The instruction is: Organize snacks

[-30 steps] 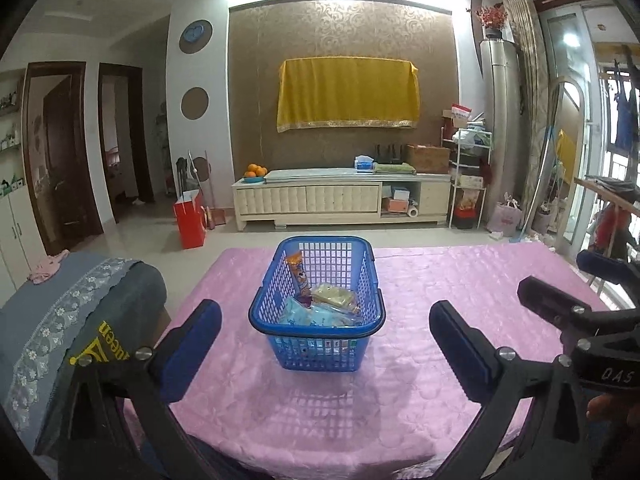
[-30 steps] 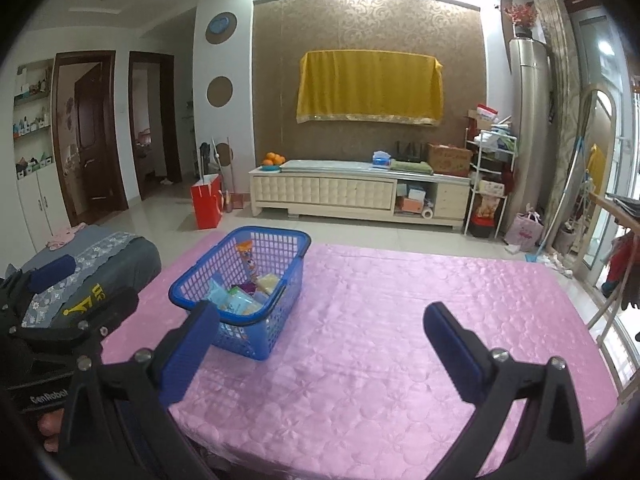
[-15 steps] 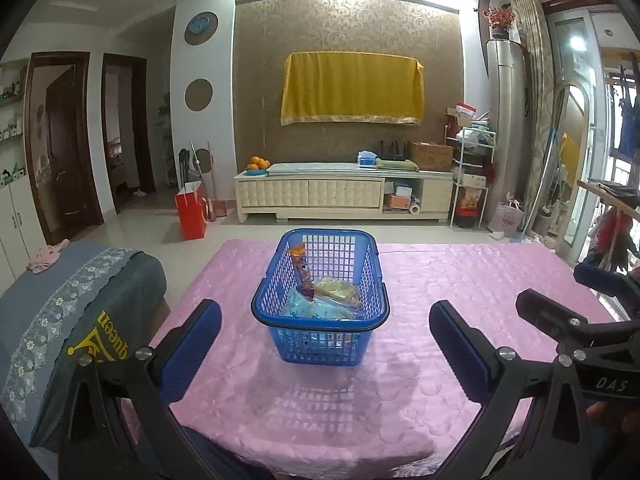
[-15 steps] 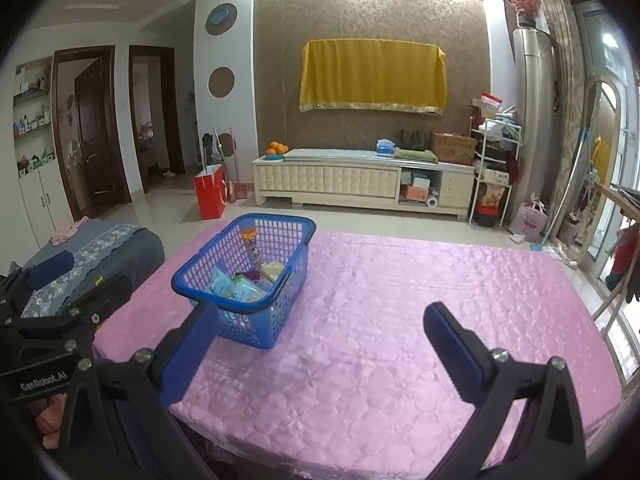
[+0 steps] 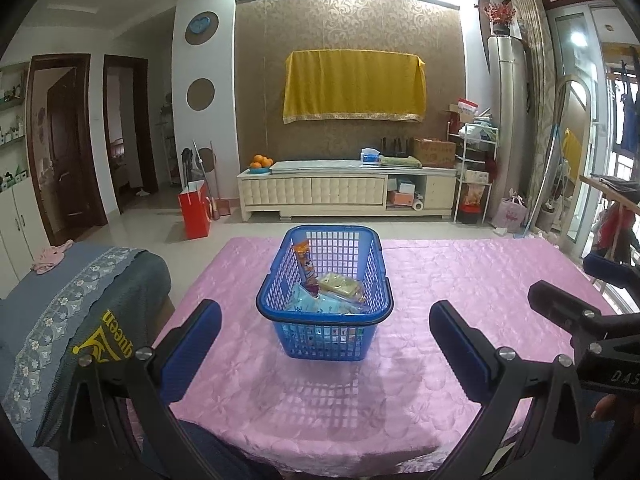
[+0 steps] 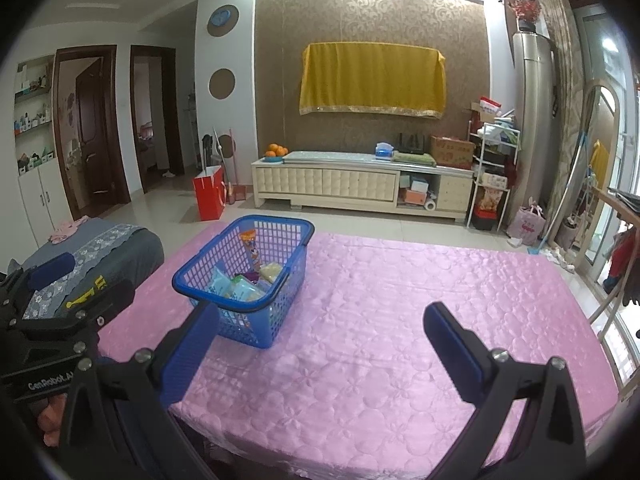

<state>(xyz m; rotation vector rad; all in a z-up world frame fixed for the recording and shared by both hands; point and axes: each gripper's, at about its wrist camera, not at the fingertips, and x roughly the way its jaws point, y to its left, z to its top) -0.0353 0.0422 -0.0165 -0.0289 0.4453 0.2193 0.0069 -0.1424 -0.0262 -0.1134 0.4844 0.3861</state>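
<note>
Over the last second both of my views have risen and drawn back a little: the blue basket now sits lower and farther down the table than it did, and more of the pink cloth shows in front of it. Nothing in the basket has shifted meanwhile.

The basket stands upright on the pink tablecloth, toward its left-hand part. Inside, an orange stick packet leans on end against the far-left wall, a yellowish pack lies flat beside it, and pale blue packets lie at the near end. I see no snack loose on the cloth; all of them lie in the basket.

My left gripper hangs short of the basket, fingers spread wide, holding nothing. My right gripper is the same, wide and empty, over bare cloth to the basket's right.

With both claws pulling away empty and every snack gathered, I judge the sorting may be over; yet the same scene would fit snacks waiting to be taken out and laid in order.
</note>
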